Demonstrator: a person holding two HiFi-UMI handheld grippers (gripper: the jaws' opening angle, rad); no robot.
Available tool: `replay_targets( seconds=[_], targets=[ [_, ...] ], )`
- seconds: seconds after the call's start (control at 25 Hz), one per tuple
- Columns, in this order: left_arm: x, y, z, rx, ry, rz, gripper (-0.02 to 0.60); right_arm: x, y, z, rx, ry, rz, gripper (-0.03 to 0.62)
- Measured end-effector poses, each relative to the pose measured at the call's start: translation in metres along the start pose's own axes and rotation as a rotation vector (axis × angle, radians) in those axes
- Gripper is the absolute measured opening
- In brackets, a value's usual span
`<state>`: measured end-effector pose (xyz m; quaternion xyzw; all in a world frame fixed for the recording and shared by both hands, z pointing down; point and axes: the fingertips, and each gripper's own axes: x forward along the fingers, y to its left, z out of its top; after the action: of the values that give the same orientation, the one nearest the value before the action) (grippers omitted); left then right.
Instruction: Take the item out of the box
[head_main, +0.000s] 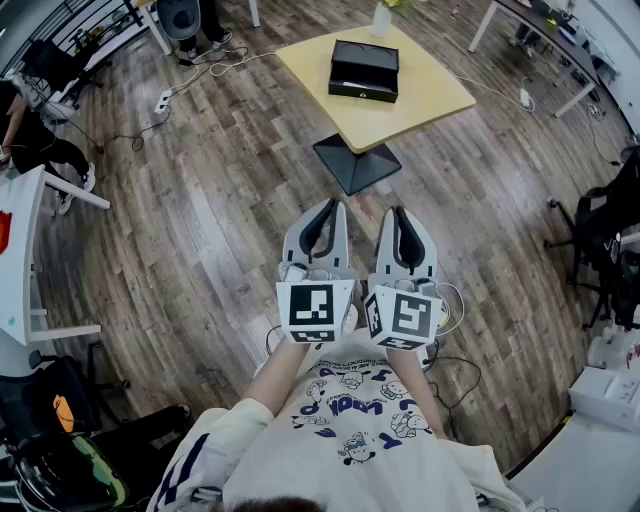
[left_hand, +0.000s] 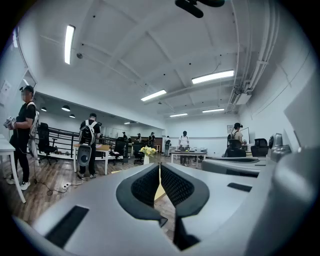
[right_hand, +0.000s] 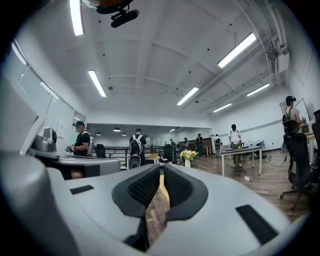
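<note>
A closed black box (head_main: 364, 69) lies on a small square yellow table (head_main: 420, 108) well ahead of me. I hold both grippers side by side close to my chest, far short of the table. My left gripper (head_main: 325, 210) and right gripper (head_main: 402, 214) point toward the table, each with its jaws together and nothing between them. In the left gripper view the left gripper (left_hand: 159, 170) has its ribbed pads (left_hand: 146, 186) meeting. In the right gripper view the right gripper (right_hand: 162, 172) also shows its pads (right_hand: 177, 186) closed. The item inside the box is hidden.
A white vase with yellow flowers (head_main: 382, 16) stands at the table's far edge, also seen as flowers (right_hand: 188, 155). The table's dark base (head_main: 356, 162) sits on the wood floor. Cables and a power strip (head_main: 162, 101) lie at far left. Other people and desks stand around the room.
</note>
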<state>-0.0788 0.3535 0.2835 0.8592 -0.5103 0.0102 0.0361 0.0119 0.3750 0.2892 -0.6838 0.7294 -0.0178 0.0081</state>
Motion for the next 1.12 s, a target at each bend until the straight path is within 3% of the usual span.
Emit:
replay_targets(
  seconds=[0.6, 1.12],
  targets=[
    [0.018, -0.006, -0.001, 0.006, 0.004, 0.019, 0.021, 0.014, -0.017, -0.002, 0.033, -0.008, 0.011, 0.044],
    [0.040, -0.019, -0.008, 0.003, 0.000, 0.079, 0.021, 0.033, -0.040, -0.010, 0.037, 0.001, 0.084, 0.044]
  ],
)
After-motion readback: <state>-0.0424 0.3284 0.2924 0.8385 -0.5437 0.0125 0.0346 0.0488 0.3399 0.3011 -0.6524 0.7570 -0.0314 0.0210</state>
